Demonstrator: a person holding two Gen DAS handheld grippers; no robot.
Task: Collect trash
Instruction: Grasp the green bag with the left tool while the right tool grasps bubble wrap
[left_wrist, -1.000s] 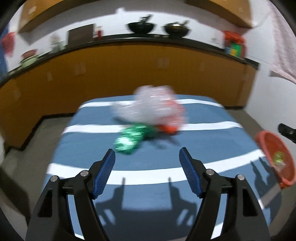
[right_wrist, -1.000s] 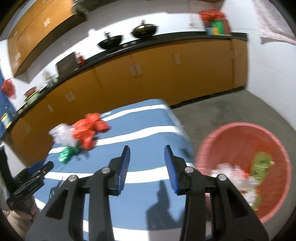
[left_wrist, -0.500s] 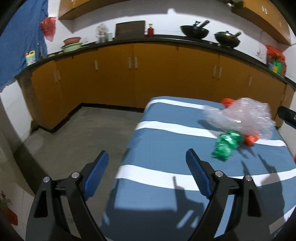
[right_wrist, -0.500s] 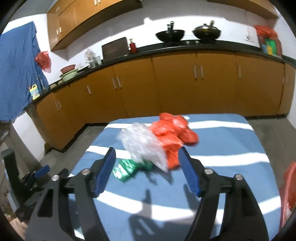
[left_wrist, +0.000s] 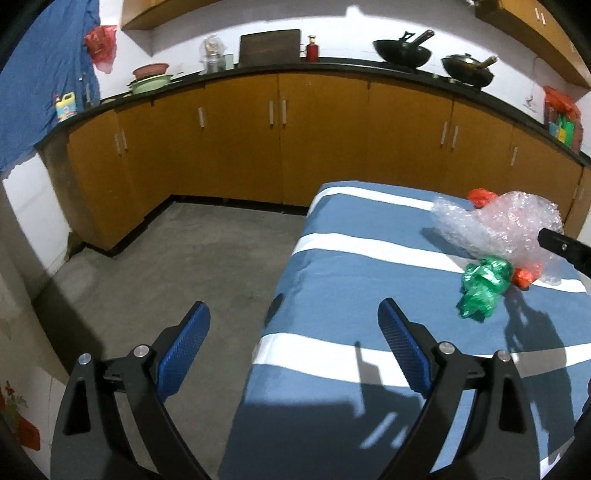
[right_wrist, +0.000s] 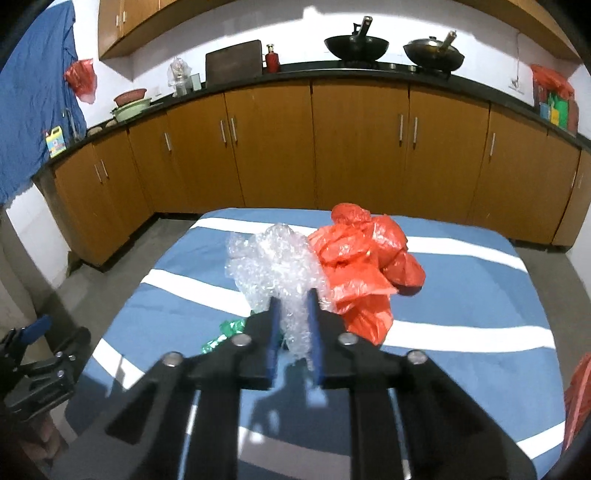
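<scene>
Up close, right gripper (right_wrist: 293, 325) clenched on crumpled bubble wrap (right_wrist: 273, 266) atop the blue-and-white striped table (right_wrist: 461, 295), red plastic bag (right_wrist: 362, 258) touching it (green foil wrapper (left_wrist: 482, 288) just beside), left gripper (left_wrist: 293, 341) spread wide, holding nothing, at the table's left edge.

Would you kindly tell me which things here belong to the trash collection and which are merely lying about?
Part of the job:
- bubble wrap, clamped in the right hand-held gripper
- red plastic bag
- green wrapper

Just lying about:
- two woks
- red bottle
- stacked basins
</scene>
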